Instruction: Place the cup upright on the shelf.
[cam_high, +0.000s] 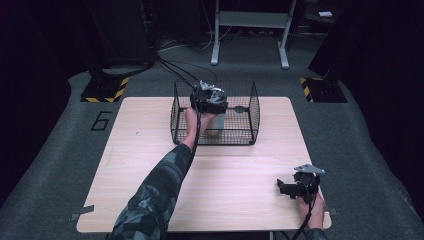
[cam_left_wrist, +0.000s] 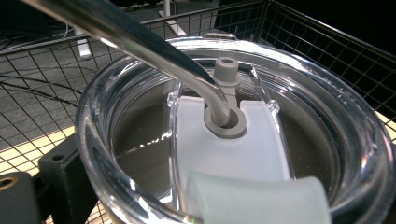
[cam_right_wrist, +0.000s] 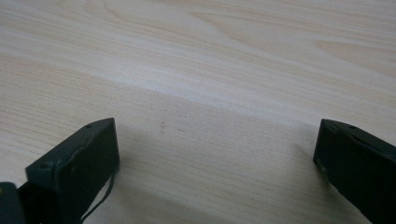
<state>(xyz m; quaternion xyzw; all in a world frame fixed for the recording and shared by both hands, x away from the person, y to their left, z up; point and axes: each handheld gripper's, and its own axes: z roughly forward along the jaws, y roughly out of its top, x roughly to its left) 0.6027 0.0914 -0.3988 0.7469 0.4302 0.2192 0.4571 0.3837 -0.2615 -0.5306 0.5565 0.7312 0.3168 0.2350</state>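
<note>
Above, in the high view, we see a wooden table (cam_high: 150, 150) bearing a black wire basket (cam_high: 250, 112) at its far edge. We find the left gripper (cam_high: 208, 98) reaching into that basket over a pale tumbler (cam_high: 214, 125) that stands inside it. From the left gripper view, we look down on the tumbler's clear lid (cam_left_wrist: 327, 116) — a frosted slider (cam_left_wrist: 233, 158) crosses it, and a straw (cam_left_wrist: 140, 39) enters through a grey grommet (cam_left_wrist: 225, 122). One dark jaw sits at the lower left against the rim; whether this gripper is clamped or released we cannot tell. We place the right gripper (cam_high: 295, 187) near the table's right front corner — its jaws stand wide apart over bare wood, grasping nothing.
</note>
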